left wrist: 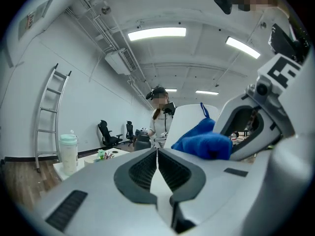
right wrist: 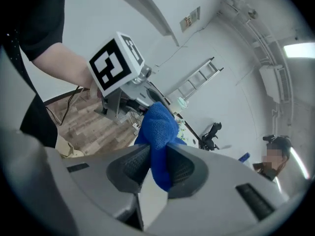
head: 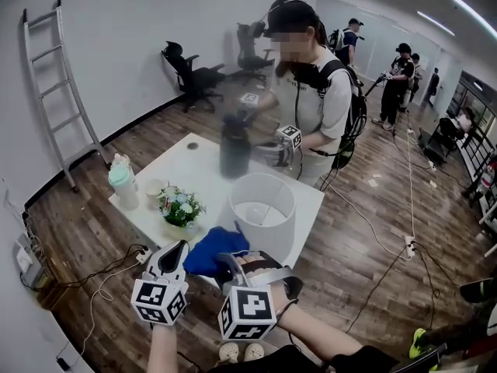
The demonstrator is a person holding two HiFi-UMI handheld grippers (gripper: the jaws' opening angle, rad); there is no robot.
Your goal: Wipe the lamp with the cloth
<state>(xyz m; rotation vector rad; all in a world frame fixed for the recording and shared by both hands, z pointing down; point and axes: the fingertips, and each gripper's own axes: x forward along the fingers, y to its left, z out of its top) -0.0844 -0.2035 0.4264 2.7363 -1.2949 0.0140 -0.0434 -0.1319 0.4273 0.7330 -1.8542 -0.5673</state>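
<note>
The lamp is a white cylindrical shade [head: 262, 208] standing on the white table [head: 194, 169]; it shows behind the cloth in the left gripper view [left wrist: 189, 114]. A blue cloth [head: 211, 253] hangs at the table's near edge, left of the shade. My right gripper [head: 234, 259] is shut on the cloth [right wrist: 158, 129], which bulges out past the jaws. My left gripper [head: 177, 250] sits just left of the cloth, its jaws pressed together on nothing [left wrist: 157, 155]. From it I see the cloth [left wrist: 204, 140] and the right gripper [left wrist: 256, 117] close on the right.
On the table stand a green-lidded bottle [head: 123, 182], a small flower pot [head: 180, 207] and a dark jug [head: 234, 149]. A person [head: 314, 92] with grippers stands at the far side. A ladder [head: 58, 92] leans on the left wall. Cables [head: 109, 270] cross the wooden floor.
</note>
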